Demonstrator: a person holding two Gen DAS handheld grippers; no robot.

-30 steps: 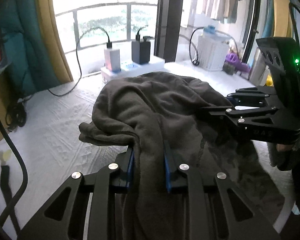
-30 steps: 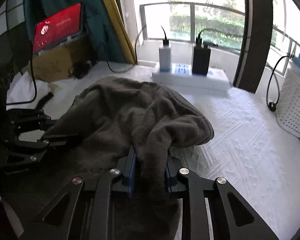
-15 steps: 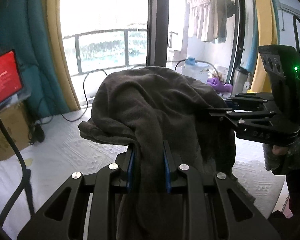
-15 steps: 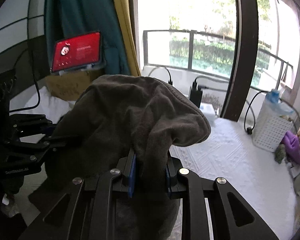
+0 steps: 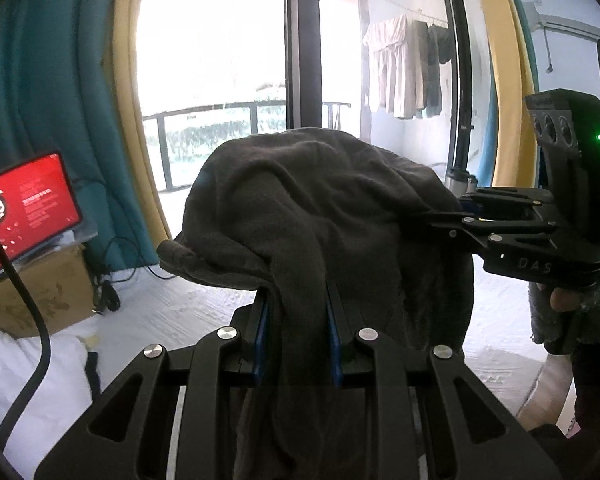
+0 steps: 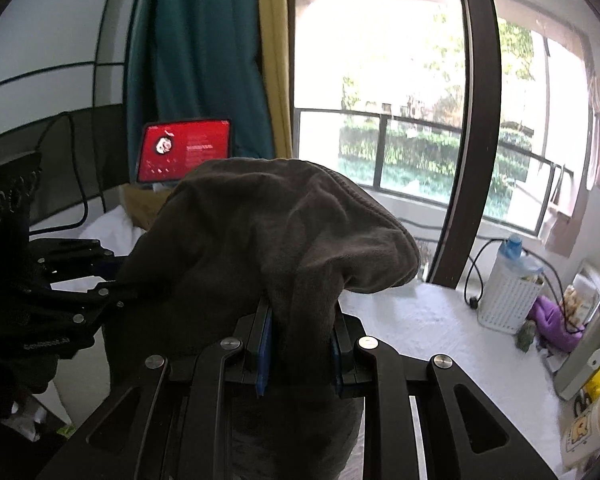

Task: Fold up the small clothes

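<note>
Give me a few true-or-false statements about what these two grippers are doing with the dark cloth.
1. Both grippers are shut on the cloth. True: the left gripper and the right gripper each pinch a fold.
2. The cloth lies flat on the bed. False: it is held up above the white bed.
3. A red screen glows by the teal curtain. True.
4. The cloth is bright yellow. False: it is dark grey-brown.
5. The white basket hangs from the right gripper. False: it stands on the bed.

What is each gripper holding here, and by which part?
Both hold the dark grey garment: left gripper and right gripper each pinch a bunched fold of it.
</note>
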